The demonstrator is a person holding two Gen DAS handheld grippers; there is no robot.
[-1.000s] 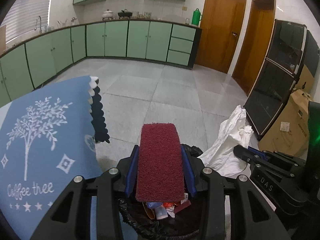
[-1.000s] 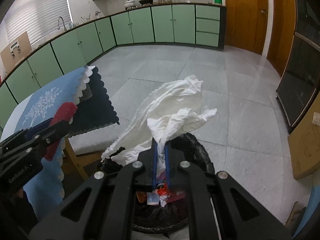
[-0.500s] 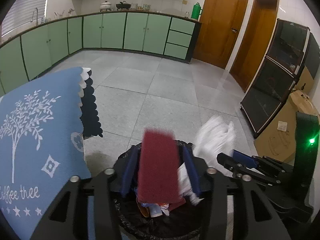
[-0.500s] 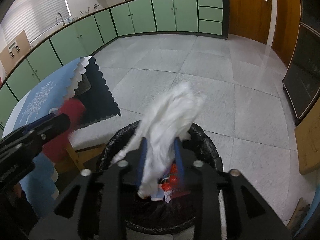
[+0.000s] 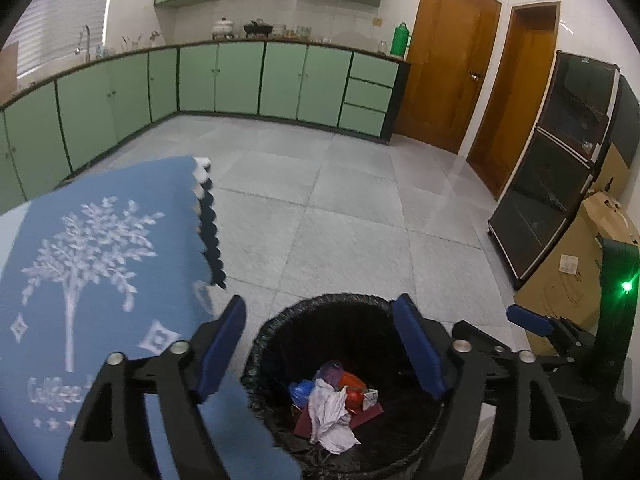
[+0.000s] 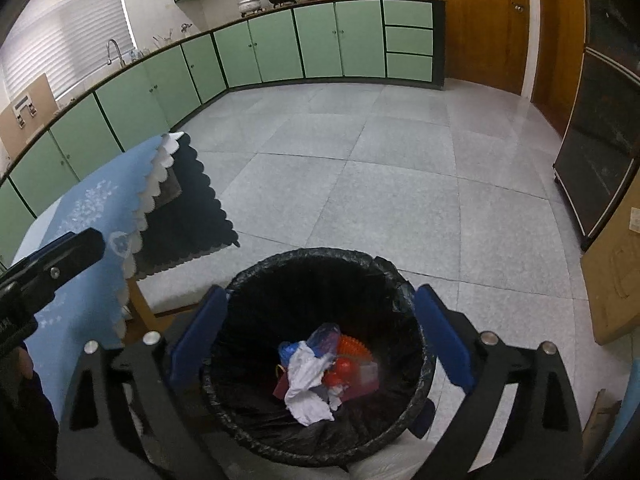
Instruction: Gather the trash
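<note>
The left tongs and right tongs both point downward, jaws spread wide with nothing between them (blue pads facing inward), side by side.

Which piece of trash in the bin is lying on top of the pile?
The crumpled white cloth: it lies across the dark red pad and in front of the orange spiky ball in the black-lined bin.
</note>
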